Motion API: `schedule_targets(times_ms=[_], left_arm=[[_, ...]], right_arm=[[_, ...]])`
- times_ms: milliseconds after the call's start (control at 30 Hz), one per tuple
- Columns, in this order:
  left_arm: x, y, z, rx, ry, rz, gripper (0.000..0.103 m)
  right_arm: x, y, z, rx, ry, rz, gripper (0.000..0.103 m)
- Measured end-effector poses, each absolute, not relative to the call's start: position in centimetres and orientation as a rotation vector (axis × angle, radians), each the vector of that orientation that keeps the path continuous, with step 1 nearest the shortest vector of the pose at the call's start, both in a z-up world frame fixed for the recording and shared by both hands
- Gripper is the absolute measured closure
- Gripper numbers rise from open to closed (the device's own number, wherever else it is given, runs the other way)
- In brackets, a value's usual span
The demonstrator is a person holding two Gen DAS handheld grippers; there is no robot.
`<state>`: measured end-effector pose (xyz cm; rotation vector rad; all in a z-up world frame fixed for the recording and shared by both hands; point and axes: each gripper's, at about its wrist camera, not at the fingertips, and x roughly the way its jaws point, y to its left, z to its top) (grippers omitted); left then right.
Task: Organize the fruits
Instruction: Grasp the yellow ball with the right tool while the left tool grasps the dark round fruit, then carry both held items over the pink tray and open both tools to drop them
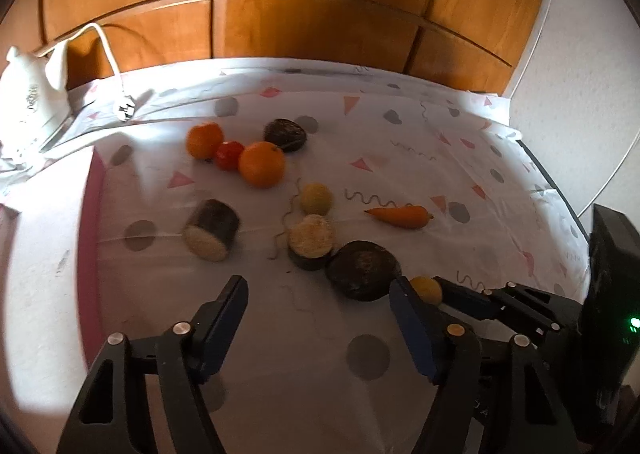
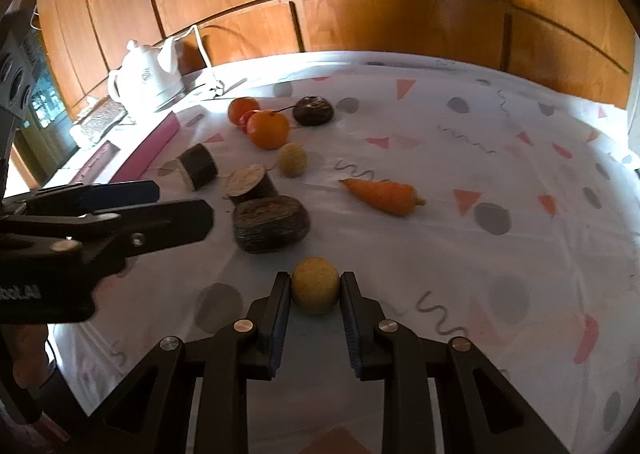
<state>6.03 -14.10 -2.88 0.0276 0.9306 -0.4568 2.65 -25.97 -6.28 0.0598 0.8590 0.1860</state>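
Fingers of the right gripper [image 2: 315,290] clamp a yellow ball-shaped fruit [image 2: 315,285] at the near edge of the patterned tablecloth [image 2: 500,158]; left gripper [image 1: 318,314] hovers open, empty. Its casing lettering is partly cut off.

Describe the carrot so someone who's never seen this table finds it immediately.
On the patterned tablecloth, look right of the dark wooden blocks. The carrot lies alone on its side there, the only long, tapered orange thing; the oranges farther back are round.

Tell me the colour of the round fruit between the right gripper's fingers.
Dull yellow fruit; right wrist view.
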Motion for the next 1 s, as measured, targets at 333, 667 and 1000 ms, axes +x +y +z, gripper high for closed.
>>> schedule_targets(times_ms=[333, 667, 1000], left_arm=[[7.6, -17.1, -4.6, 0.013, 0.977, -0.468, 0.033], [8.2, -18.2, -5.4, 0.0, 0.983, -0.443, 0.03], [7.7, -18.2, -5.9, 0.032, 0.947, -0.445, 0.054]], right_arm=[[2.6, -27.5, -6.4, -0.026, 0.834, -0.017, 0.078], [2.2, -28.3, -6.6, -0.039, 0.807, -0.08, 0.078], [1.9, -28.6, -6.8, -0.012, 0.795, -0.073, 0.078]])
